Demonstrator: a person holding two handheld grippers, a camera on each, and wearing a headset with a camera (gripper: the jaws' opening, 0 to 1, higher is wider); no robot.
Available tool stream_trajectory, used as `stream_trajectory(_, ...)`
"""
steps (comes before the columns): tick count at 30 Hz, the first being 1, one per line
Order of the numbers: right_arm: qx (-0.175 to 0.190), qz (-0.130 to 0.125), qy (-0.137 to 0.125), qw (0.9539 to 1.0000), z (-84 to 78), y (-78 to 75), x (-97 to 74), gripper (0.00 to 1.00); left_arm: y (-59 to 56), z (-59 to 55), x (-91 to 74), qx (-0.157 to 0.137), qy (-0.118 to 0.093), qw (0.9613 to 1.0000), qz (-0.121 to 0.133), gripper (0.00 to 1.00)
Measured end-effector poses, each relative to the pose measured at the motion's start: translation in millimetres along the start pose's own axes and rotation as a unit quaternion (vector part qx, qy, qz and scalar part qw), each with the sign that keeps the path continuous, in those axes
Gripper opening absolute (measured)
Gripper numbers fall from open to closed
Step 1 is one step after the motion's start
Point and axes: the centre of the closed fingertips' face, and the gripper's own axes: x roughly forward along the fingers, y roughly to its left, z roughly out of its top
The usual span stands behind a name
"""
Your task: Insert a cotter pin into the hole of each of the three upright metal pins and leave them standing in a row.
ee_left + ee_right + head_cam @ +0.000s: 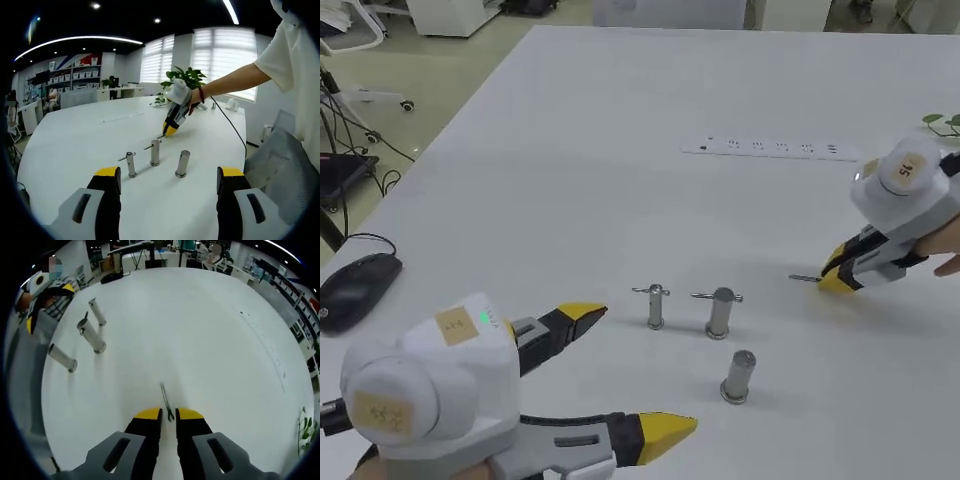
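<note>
White counter (570, 150), three steel pins standing upright on it. The two further back sit side by side, the left metal pin (656, 305) and the middle metal pin (720, 312), and both have fitted cotter pins (715, 296) poking sideways through the top. The third metal pin (737, 375) stands closer to the person, just right of the middle one and out of line with the other two, and its top is bare. The right hand-held gripper (827, 277) is off to the right, low over the counter and well apart from the pins. Its jaws are pressed nearly together on the looped end of a loose cotter pin (165, 397), whose legs stick out forward. The left hand-held gripper (632, 370) is at the near left with its yellow-tipped jaws spread wide and nothing between them. It's pointing toward the three pins, with the third one nearest. Further back there's a white power strip (770, 148), and a black computer mouse (355, 285) sits at the left edge.
</note>
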Motion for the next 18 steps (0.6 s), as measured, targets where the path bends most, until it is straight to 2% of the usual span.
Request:
stream_trajectory(8,-0.007,0.011,0.013,0.9998,-0.3,-3.6,1.1,0.07,0.9,0.2,0.4,0.000,0.001,1.0000,-0.002,0.77)
stream_trajectory(12,-0.041,0.013,0.030,0.9986,-0.5,-1.7,1.0,0.07,1.2,0.4,0.4,0.000,0.001,1.0000,-0.003,0.77)
stream_trajectory(18,-0.055,0.013,0.040,0.9976,-0.7,-1.6,1.2,0.05,1.4,-0.9,0.6,0.001,0.005,1.0000,-0.004,0.77)
